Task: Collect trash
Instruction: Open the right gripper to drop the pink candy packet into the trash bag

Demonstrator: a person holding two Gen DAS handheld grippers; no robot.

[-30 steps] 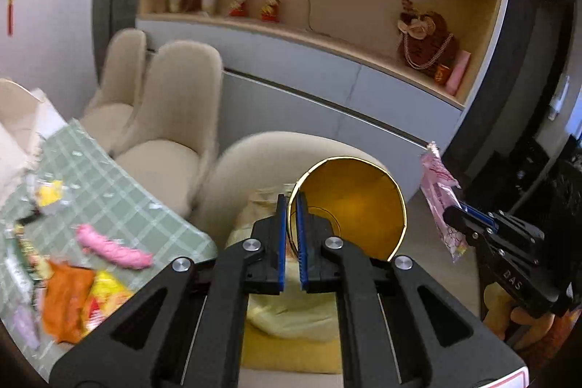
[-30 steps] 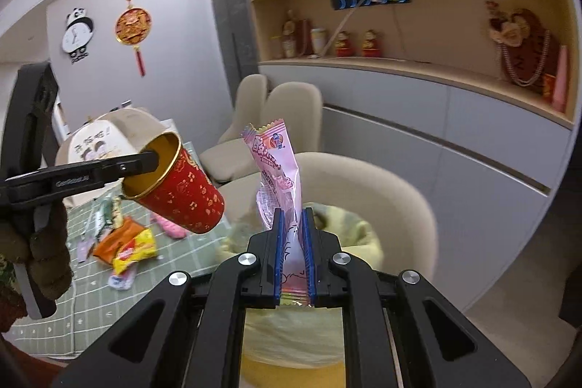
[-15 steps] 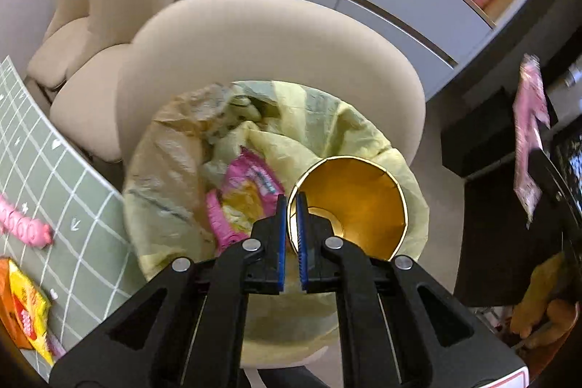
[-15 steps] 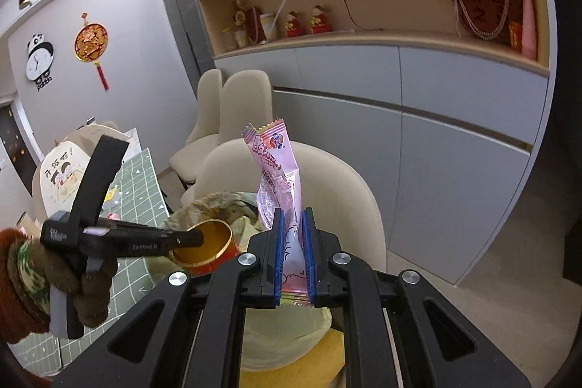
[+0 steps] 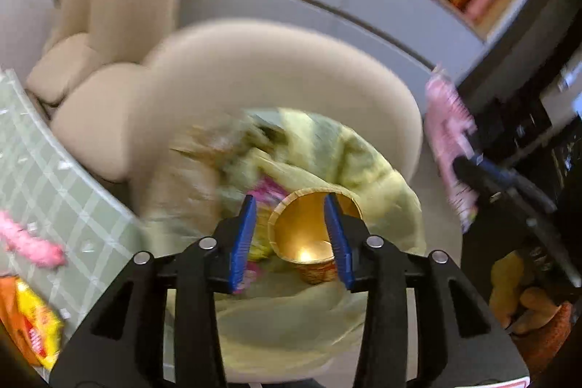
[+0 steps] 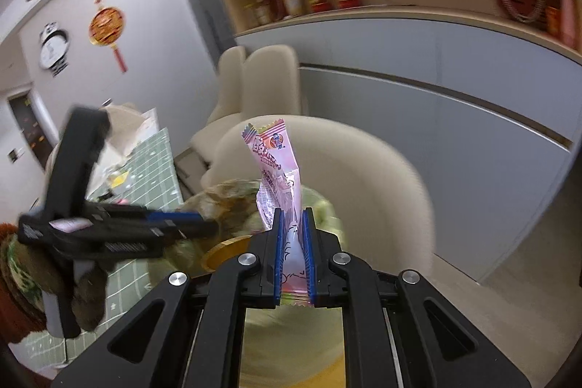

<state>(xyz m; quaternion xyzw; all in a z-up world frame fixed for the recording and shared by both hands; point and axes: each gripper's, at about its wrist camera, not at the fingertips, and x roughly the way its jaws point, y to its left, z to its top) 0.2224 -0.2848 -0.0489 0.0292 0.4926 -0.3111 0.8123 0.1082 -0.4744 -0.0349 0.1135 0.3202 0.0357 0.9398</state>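
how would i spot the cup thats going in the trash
Find the cream chair beside the green checked table; on it sits a bin lined with a yellow bag. The paper cup lies in the bag's mouth, the only round thing with a shiny gold inside.

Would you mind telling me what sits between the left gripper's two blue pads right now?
In the left wrist view, the paper cup lies between the pads, released over the trash bag.
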